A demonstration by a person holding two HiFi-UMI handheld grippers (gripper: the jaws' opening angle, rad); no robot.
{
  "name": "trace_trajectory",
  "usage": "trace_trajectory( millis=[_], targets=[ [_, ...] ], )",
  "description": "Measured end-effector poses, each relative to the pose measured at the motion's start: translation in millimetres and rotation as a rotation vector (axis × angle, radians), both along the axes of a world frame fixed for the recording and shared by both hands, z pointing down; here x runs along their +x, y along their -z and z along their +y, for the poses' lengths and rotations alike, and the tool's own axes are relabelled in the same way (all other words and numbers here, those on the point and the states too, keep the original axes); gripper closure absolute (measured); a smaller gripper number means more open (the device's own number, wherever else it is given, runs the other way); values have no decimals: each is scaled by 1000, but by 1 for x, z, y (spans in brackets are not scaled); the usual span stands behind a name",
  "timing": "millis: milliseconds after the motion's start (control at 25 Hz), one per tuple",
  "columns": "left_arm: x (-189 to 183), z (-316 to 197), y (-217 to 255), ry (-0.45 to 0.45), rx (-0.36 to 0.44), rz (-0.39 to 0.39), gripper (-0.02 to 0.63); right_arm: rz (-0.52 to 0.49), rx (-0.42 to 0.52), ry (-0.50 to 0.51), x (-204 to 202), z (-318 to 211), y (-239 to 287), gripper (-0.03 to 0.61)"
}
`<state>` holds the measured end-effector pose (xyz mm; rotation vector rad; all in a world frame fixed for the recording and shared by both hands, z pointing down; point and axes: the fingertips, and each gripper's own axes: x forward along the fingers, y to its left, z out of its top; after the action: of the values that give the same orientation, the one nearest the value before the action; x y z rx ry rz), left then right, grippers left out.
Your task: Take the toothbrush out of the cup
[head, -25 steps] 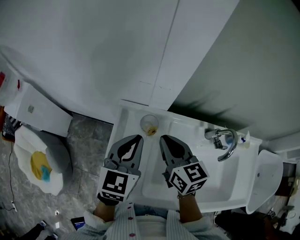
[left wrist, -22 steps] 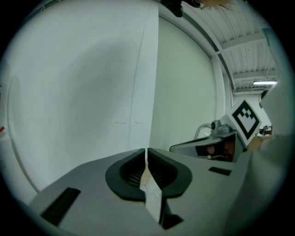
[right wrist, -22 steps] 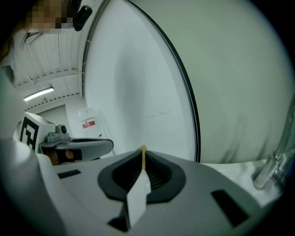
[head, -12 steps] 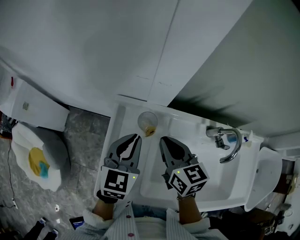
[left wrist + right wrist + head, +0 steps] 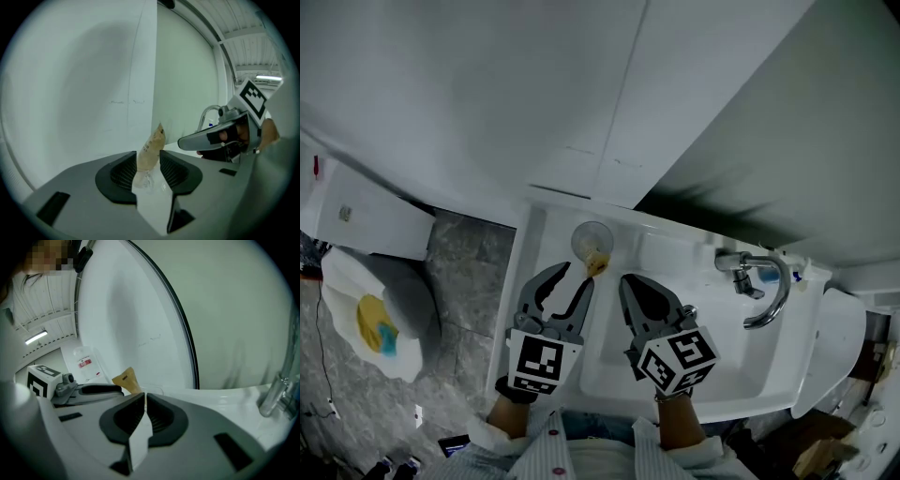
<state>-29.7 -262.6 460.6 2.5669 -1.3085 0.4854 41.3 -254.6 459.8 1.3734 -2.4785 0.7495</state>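
Observation:
A clear cup stands on the back left corner of the white sink, with a tan wrapped toothbrush leaning out of it. My left gripper hovers just in front of the cup and its jaws are opening. In the left gripper view the toothbrush packet and the cup show through the gap of the left gripper, with the pads not touching either. My right gripper is beside it, shut and empty. The packet sits ahead and left of the right gripper.
A chrome faucet rises at the sink's back right, above the basin. A white wall panel stands right behind the cup. To the left, over grey stone floor, sits a white fixture with a yellow and blue item.
The left jaws, shut before, have parted. Both grippers have sunk slightly toward the sink, with the left tips now closer to the cup.

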Motion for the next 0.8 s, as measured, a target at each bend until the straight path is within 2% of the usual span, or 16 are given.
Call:
trace_trajectory(
  millis=[360, 800],
  targets=[
    [10, -12, -19, -33, -21, -12, 384, -9, -33, -4, 2, -3, -13, 565],
    [22, -30, -30, -57, -1, -25, 356, -12, -65, -19, 8, -6, -28, 565]
  ],
)
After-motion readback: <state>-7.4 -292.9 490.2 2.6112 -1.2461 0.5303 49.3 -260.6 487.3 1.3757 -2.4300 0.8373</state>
